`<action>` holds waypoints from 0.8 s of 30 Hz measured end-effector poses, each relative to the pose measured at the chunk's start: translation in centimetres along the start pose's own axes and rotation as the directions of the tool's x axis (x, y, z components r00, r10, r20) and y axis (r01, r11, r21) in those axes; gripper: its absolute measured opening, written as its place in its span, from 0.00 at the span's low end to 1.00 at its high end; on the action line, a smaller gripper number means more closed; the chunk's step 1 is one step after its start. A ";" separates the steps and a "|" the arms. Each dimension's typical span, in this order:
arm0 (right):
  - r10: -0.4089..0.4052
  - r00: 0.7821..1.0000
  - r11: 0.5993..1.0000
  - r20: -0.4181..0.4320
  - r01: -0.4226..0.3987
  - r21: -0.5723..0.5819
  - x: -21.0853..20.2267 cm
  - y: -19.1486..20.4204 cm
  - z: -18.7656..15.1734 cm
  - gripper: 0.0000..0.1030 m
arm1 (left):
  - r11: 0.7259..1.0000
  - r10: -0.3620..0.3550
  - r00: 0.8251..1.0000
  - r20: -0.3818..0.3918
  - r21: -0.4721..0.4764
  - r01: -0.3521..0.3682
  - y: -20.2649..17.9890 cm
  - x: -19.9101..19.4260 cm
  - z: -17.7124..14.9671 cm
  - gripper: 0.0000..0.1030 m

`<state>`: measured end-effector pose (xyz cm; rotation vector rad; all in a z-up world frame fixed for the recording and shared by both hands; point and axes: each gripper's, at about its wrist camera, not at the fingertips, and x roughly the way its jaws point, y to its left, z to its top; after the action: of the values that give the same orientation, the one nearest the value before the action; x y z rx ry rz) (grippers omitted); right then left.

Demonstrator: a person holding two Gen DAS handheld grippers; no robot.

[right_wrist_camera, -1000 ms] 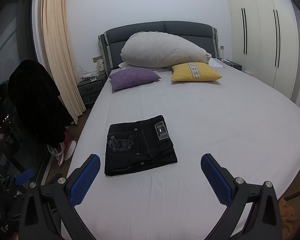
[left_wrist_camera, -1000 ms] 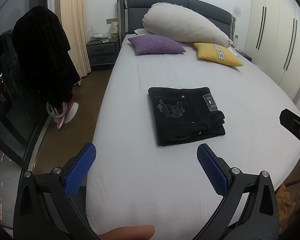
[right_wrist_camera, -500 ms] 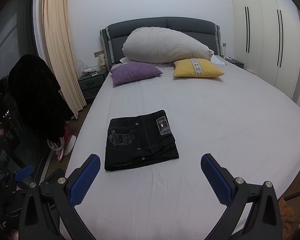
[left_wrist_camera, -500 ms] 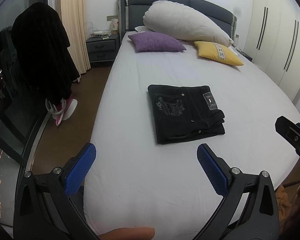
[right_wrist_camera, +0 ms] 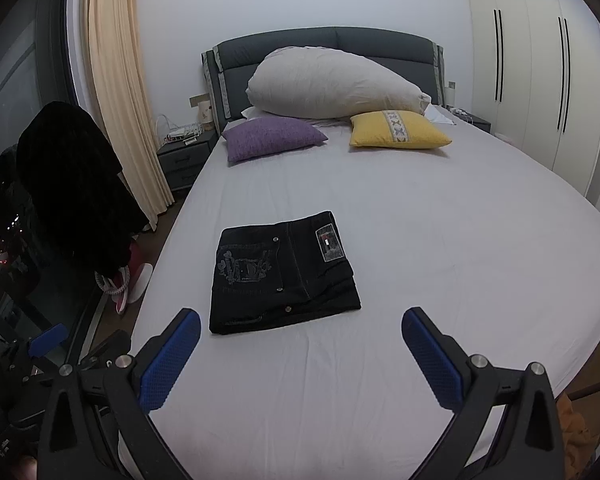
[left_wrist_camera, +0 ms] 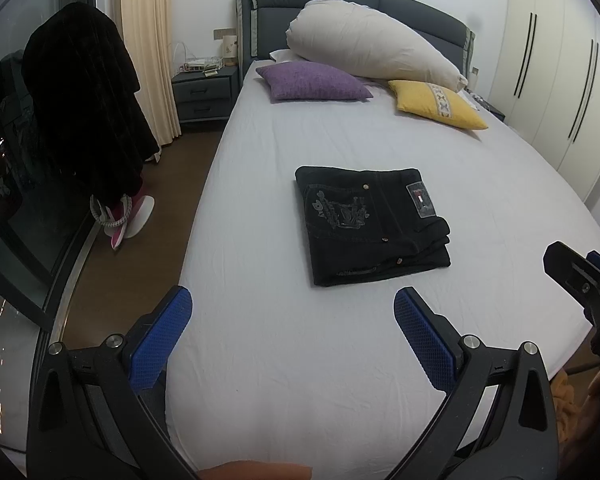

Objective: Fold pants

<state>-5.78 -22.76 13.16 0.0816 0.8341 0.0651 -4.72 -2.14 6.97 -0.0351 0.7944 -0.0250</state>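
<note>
Black pants (left_wrist_camera: 369,224) lie folded into a compact rectangle on the white bed sheet (left_wrist_camera: 300,360), also seen in the right wrist view (right_wrist_camera: 282,274). My left gripper (left_wrist_camera: 292,320) is open and empty, held above the bed's near end, short of the pants. My right gripper (right_wrist_camera: 300,340) is open and empty, also back from the pants. The right gripper shows at the right edge of the left wrist view (left_wrist_camera: 579,280); part of the left gripper shows low left in the right wrist view (right_wrist_camera: 48,338).
A purple pillow (left_wrist_camera: 313,82), a yellow pillow (left_wrist_camera: 435,104) and a large white pillow (left_wrist_camera: 371,54) lie by the headboard. A nightstand (left_wrist_camera: 204,94), a curtain and a dark coat (left_wrist_camera: 84,108) on a stand are left of the bed. White wardrobes (left_wrist_camera: 559,80) stand on the right.
Both grippers have drawn slightly back and up from the bed; the folded pants have not moved. Both stay open.
</note>
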 end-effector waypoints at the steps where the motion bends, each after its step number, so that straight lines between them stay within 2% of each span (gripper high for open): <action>1: 0.001 1.000 1.000 -0.001 -0.001 0.001 0.0 0.0 0.0 1.00 | 1.000 0.000 1.000 -0.001 0.001 0.000 0.0 0.1 -0.1 1.00; 24: 0.006 1.000 1.000 -0.016 -0.006 0.003 0.4 0.0 -0.8 1.00 | 1.000 -0.001 1.000 -0.004 0.002 0.001 -0.2 0.2 -0.2 1.00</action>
<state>-6.06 -22.66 12.30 0.0867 0.8496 0.0698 -4.70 -2.35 6.74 -0.0333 0.7987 -0.0270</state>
